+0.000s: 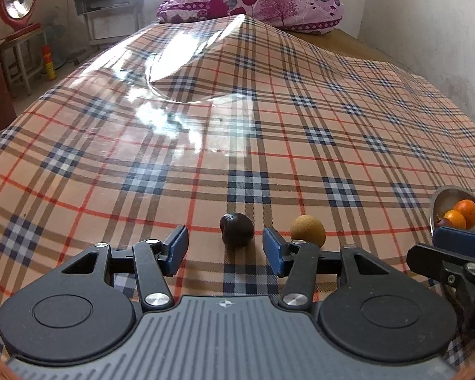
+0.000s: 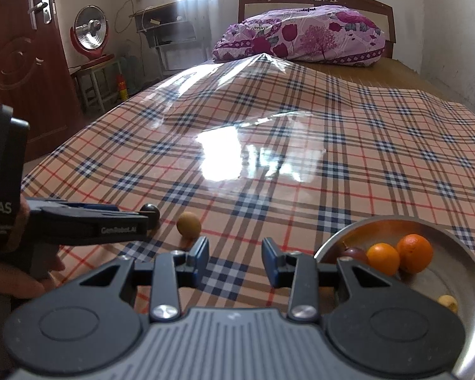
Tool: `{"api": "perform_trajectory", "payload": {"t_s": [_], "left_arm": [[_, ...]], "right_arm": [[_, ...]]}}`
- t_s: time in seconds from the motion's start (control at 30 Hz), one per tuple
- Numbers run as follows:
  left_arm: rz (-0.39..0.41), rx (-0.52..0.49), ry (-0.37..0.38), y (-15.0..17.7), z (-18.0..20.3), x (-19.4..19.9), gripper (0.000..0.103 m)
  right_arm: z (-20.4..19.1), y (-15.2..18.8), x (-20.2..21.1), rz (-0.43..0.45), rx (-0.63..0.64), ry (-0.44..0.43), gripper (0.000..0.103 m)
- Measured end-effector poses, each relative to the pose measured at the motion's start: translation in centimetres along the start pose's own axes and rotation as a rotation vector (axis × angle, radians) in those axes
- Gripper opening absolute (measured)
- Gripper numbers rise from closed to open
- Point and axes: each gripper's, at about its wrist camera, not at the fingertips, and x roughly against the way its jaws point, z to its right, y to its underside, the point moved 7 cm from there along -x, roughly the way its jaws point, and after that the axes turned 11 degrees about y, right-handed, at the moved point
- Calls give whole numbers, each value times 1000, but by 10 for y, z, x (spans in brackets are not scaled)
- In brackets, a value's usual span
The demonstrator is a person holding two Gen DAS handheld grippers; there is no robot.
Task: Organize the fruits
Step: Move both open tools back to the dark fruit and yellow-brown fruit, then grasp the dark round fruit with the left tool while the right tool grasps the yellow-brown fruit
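A dark purple round fruit point(image 1: 237, 229) lies on the plaid cloth, just ahead of my left gripper point(image 1: 226, 250) and in line with the gap between its blue pads. The pads stand apart from the fruit on both sides, so the gripper is open. A tan round fruit point(image 1: 307, 229) sits just right of that gripper's right finger. My right gripper point(image 2: 236, 258) is open with a narrow gap holding nothing. It hovers left of a steel bowl point(image 2: 380, 221) that holds two oranges point(image 2: 383, 258), a dark fruit point(image 2: 353, 253) and a small yellow fruit point(image 2: 448, 302).
The plaid cloth point(image 1: 269, 126) under a shiny clear plastic sheet covers a bed. A floral pillow point(image 1: 253, 0) lies at the far end. A wall runs along the right. A heater on a stool point(image 2: 90, 34) and a door point(image 2: 15, 63) stand at the left.
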Motion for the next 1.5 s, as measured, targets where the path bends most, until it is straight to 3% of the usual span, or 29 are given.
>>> {"api": "perform_trajectory", "payload": {"t_s": [0.3,0.47,0.93,1.23,1.33,1.5], "left_arm": [[11,-46,13,0,3,-13,33],[26,-46,26,1,3,-12,26],[57,51,-22,9,-14,23,26],[70,68,-37,11,-19,31,25],[73,77,-30,11,-18,33,25],[81,93,-15,10,-15,41,25]], "right_arm": [[-2,-4,-13,-8,-5,-5,38],[-8,-5,-18,-12,1,-11,40],[-40,-7,-44,-21,62,-54,42],[-60,-5,-67,-46,109,-38,41],[-62,-4,-71,-47,121,-32,27],[-59,-7,-66,-37,115,-21,27]]}}
